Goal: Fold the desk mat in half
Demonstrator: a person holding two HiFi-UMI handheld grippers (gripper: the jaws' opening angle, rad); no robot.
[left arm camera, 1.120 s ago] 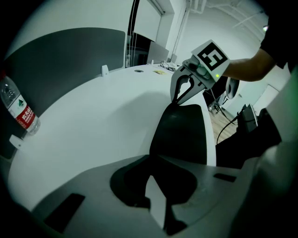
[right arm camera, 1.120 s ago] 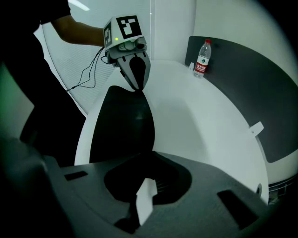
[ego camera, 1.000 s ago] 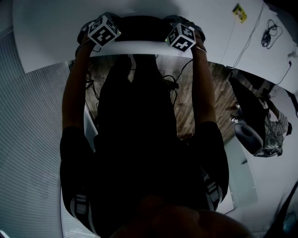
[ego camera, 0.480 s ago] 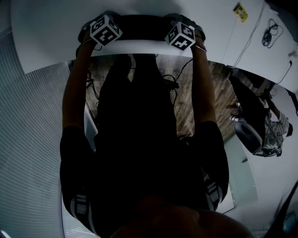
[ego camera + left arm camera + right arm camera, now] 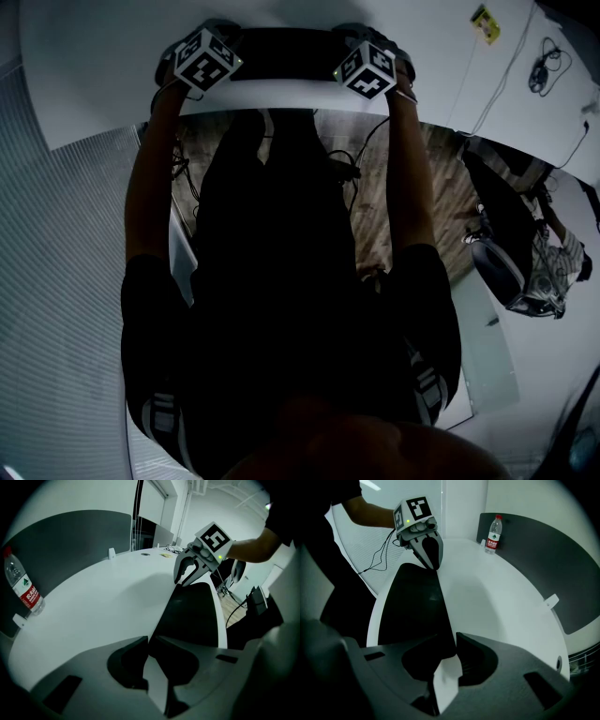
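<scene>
The black desk mat lies as a dark strip along the near edge of the white table, between my two grippers. My left gripper is at the mat's left end; in the left gripper view its jaws are shut on the mat's thin edge. My right gripper is at the right end. Its jaws have just been opening, and the mat's edge still runs between them, with a slim gap at one pad. Each gripper view shows the other gripper at the mat's far end: right, left.
A water bottle with a red label stands by the grey partition at the table's far rim. A small yellow item lies on a neighbouring table. Cables trail over the wooden floor under the table edge.
Both marker cubes have shifted slightly towards the far side of the table. The mat and my arms otherwise stand as before.
</scene>
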